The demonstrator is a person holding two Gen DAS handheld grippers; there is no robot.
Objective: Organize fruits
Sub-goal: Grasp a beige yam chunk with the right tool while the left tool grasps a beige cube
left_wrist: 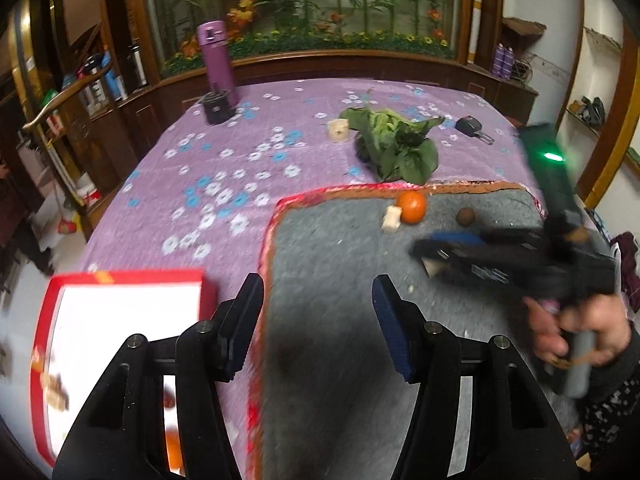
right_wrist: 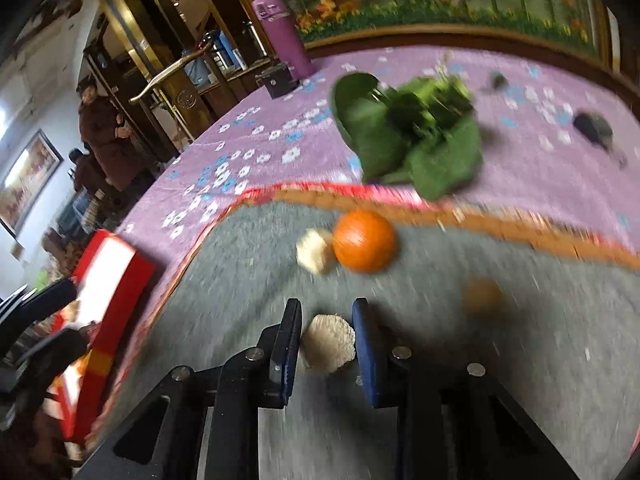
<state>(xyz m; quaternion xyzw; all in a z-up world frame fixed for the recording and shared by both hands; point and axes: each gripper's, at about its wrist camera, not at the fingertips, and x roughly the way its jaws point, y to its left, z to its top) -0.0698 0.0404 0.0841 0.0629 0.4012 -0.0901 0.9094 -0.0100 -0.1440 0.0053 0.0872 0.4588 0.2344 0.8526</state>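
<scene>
Fruit sorting on a grey felt mat [left_wrist: 340, 280], laid over a purple flowered tablecloth [left_wrist: 224, 152], turned at this moment on one small gap. The right gripper [right_wrist: 326, 344] had a pale, rough-textured cream lump [right_wrist: 328, 342] sitting directly between its blue-padded fingers [right_wrist: 366, 344]. The jaws stood narrowed around the lump, the pads at its flanks; motion blur made it impossible to say whether they had yet pressed home. No long axis mattered, since the piece looked roughly round.

Beyond the fingertips, farther up the mat, lay a round orange tangerine [right_wrist: 364, 240], touching a second cream-coloured chunk [right_wrist: 316, 250] on its left. A blurred brownish round fruit [right_wrist: 482, 296] lay off to the right. A bunch of dark green leafy vegetables [right_wrist: 412, 132] rested just past the mat's red-and-orange border.

The left gripper [left_wrist: 318, 324] hung with its jaws spread and nothing between them, straddling the mat's left edge. A red-rimmed box with a white interior [left_wrist: 124, 280], already holding a few pieces, sat just beside it on the left. The box therefore lay well to the left of the right gripper's lump, and any transfer would likely have to cross the mat towards the left hand's side.
</scene>
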